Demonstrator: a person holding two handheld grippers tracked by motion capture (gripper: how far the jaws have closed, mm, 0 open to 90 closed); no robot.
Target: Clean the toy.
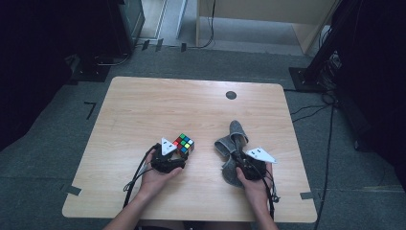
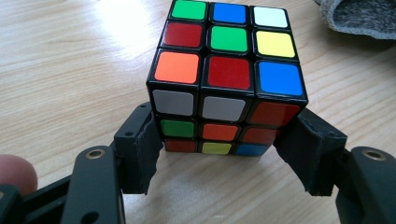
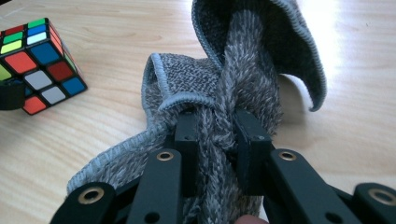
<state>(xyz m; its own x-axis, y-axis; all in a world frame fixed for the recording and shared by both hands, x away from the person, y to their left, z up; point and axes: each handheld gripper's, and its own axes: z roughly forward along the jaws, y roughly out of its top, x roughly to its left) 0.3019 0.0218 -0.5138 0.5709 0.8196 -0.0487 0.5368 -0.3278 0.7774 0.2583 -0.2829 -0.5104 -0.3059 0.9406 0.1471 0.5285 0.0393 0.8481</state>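
The left gripper [image 2: 224, 154] has its jaws apart astride the scrambled colourful puzzle cube [image 2: 224, 79], seemingly for grasping, while the right gripper [image 3: 215, 140] pinches a grey knitted cloth [image 3: 243, 79] bunched ahead, likely for lifting.

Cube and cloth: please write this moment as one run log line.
left gripper: around cube, grip unclear | right gripper: shut on grey cloth | table: both resting on it

scrambled cube [image 1: 184, 143] — upright on table | grey cloth [image 1: 231, 143] — bunched, pinched

Bare table [image 1: 158, 103] beyond cube [image 1: 184, 143] and cloth [image 1: 231, 143]
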